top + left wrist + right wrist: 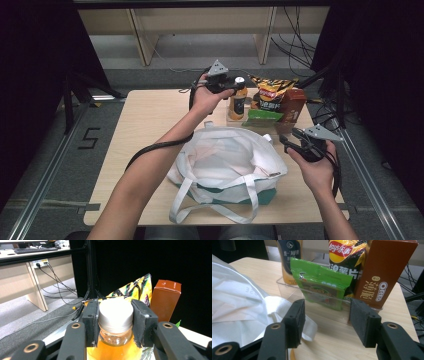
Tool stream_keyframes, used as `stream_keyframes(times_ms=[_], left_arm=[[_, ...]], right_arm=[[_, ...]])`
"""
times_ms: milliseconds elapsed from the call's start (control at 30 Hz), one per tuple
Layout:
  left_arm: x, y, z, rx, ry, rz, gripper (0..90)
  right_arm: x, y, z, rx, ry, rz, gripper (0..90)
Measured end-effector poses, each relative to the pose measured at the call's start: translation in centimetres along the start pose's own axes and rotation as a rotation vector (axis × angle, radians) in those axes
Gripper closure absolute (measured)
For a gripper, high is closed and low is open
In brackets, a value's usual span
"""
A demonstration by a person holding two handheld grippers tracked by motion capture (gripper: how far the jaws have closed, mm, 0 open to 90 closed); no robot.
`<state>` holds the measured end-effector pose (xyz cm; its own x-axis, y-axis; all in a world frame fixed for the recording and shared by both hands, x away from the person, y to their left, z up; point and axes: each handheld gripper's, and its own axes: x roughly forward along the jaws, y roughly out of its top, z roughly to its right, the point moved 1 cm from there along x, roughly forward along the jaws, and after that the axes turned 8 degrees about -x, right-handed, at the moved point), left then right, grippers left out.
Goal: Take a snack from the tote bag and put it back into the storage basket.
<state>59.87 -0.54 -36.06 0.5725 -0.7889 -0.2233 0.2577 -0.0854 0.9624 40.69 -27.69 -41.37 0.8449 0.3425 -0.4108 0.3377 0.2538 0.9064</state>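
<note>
At upper centre, the bottle (238, 101) is gripped at its cap by the left gripper (231, 89) and should be lifted straight up, while the right gripper (288, 141) is held open.

Light falls from overhead onto the tabletop (150, 130) in front of me, leaving it evenly lit, while everything to either side of my grippers drops into near black. The white bag (225, 160) just beside my right gripper (292, 142) is the brightest patch and slightly washed out, its folds casting soft shadows. Along my left gripper (115, 315), the white bottle cap (115, 311) glares a little and its rim looks soft; the floor beyond is grainy. Near my right gripper's pads (295, 317), the black jaws blur, while the packets ahead stay sharper.
</note>
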Motion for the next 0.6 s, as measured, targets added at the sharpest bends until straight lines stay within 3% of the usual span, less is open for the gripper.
stream_keyframes(times_ms=[300, 400, 500, 600], left_arm=[[0.1, -0.5, -0.3, 0.002, 0.010, -0.026, 59.2], [0.1, -0.8, -0.3, -0.001, 0.014, -0.039, 59.2], [0.2, -1.0, -0.4, -0.006, 0.016, -0.047, 59.2], [0.2, -1.2, -0.4, -0.008, 0.021, -0.061, 59.2]], right_arm=[[0.0, 0.0, 0.0, -0.012, -0.005, -0.003, 47.3], [0.0, 0.1, -0.2, 0.014, -0.002, -0.015, 47.3], [0.1, 0.0, 0.0, -0.020, -0.004, -0.012, 47.3], [0.0, -0.1, -0.1, -0.003, 0.005, -0.027, 47.3]])
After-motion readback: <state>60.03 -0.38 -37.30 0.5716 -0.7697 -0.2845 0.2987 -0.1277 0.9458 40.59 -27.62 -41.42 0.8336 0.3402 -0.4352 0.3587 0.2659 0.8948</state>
